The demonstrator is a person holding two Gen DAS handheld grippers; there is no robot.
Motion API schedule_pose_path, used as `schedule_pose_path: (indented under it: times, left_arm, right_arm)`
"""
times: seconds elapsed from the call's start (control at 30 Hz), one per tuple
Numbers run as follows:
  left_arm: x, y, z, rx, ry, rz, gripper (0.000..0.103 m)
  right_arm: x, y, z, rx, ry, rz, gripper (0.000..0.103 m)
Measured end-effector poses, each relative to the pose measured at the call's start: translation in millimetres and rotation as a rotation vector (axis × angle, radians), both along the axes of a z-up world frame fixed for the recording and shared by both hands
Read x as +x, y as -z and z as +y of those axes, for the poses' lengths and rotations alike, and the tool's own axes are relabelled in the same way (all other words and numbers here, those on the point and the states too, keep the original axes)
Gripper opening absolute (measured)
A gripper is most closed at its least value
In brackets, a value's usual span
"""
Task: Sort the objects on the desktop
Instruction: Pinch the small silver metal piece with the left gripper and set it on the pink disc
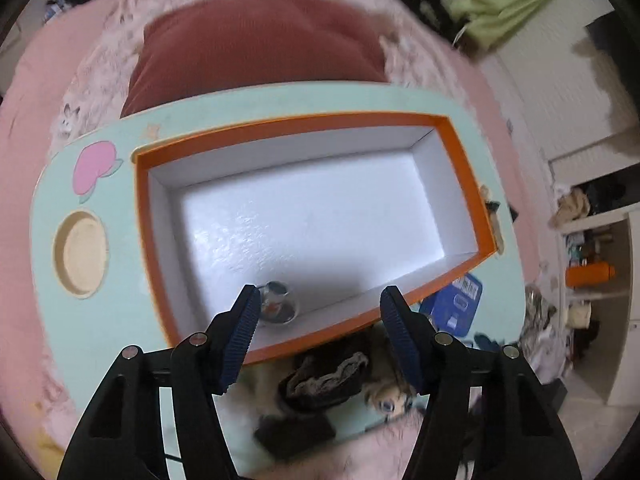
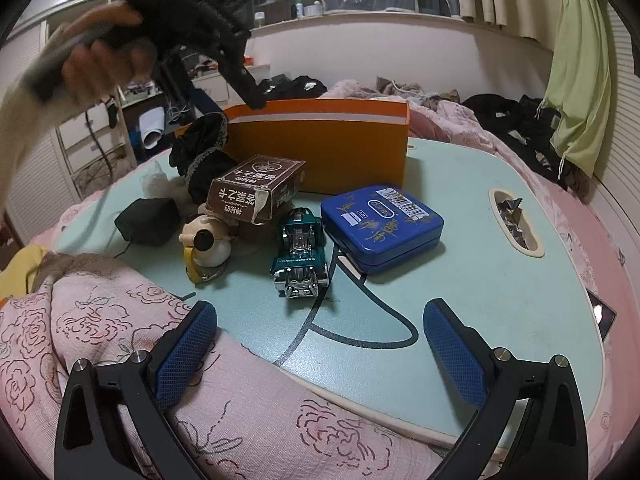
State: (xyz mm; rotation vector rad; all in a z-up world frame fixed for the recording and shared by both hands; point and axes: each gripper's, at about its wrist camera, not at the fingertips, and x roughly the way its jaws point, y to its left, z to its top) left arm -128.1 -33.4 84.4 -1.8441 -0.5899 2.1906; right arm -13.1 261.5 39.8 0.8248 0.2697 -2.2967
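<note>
My left gripper [image 1: 320, 294] hangs open over the near end of an orange box [image 1: 304, 124] with a white inside. A small shiny silver object [image 1: 278, 302] lies on the box floor by the left finger, not between the pads. In the right wrist view a hand holds that left gripper [image 2: 232, 104] above the orange box [image 2: 320, 152]. My right gripper [image 2: 320, 308] is open and holds nothing, low over the table's near edge. Ahead of it stand a green toy car [image 2: 302, 252], a blue tin [image 2: 384, 224], a brown carton [image 2: 256, 190] and a white dog figurine [image 2: 208, 242].
The mint table [image 2: 480, 280] rests on a pink flowered blanket [image 2: 120, 340]. A black pouch [image 2: 148, 220] and black lace cloth [image 2: 204, 148] lie left of the carton. The table has a round recess [image 1: 82, 256] and a slot with foil wrappers [image 2: 514, 220]. A person in a red-brown top [image 1: 256, 44] sits behind the box.
</note>
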Motion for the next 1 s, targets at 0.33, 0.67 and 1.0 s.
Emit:
schedule_pose_path:
  times: [0.33, 0.67, 1.0]
  left_arm:
    - [-21, 44, 13, -0.147, 0.063, -0.242, 0.038]
    - [-17, 56, 20, -0.223, 0.096, -0.226, 0.029]
    - [7, -34, -7, -0.049, 0.018, 0.065, 0.029]
  right_arm:
    - [0, 0, -1, -0.003, 0.000, 0.001, 0.103]
    - [0, 0, -1, -0.004, -0.002, 0.004, 0.103]
    - [0, 0, 0, -0.003, -0.002, 0.004, 0.103]
